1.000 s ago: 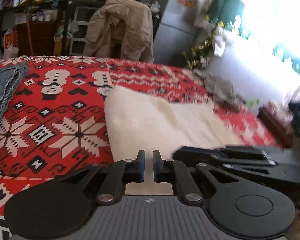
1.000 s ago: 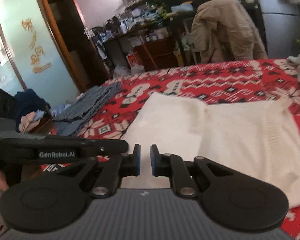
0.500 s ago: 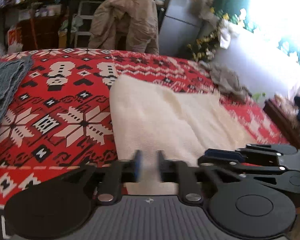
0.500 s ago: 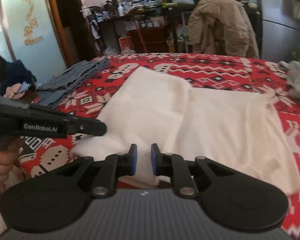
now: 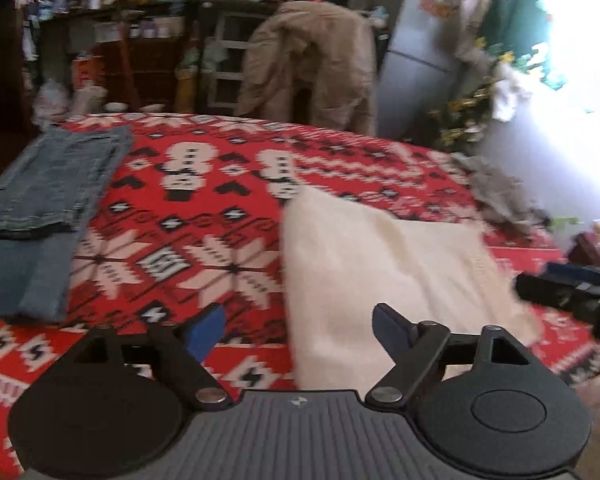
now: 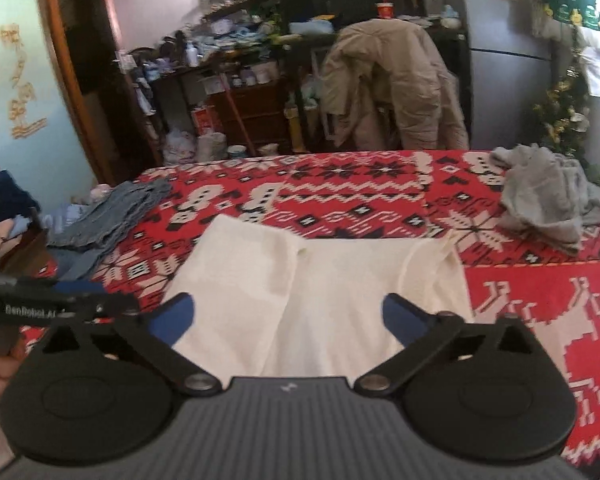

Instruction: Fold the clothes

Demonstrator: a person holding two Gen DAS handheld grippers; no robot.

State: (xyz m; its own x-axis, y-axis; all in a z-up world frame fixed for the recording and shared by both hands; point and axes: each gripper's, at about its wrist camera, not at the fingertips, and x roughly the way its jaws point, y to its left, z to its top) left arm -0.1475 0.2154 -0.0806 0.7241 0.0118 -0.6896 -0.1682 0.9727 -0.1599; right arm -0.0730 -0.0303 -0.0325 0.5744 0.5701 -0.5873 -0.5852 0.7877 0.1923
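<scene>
Sweater (image 6: 332, 292): cream, partly folded, at the bed's (image 6: 540, 292) near edge, long axis across it.
Left gripper (image 5: 300, 326): jaws opening, nothing between; over the sweater's left border.
Right gripper (image 6: 286, 312): jaws opening, empty, centred on the sweater, so nearer.
Change: a second ago both were nearly pressed together, lower down; now spread and lifted clear.

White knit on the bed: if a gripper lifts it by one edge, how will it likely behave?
The white knit lies flat with a soft fold, so it will probably droop rather than hold shape. Its folded layers may slide apart. On the red blanket, its fuzzy surface likely drags, not glides.
</scene>
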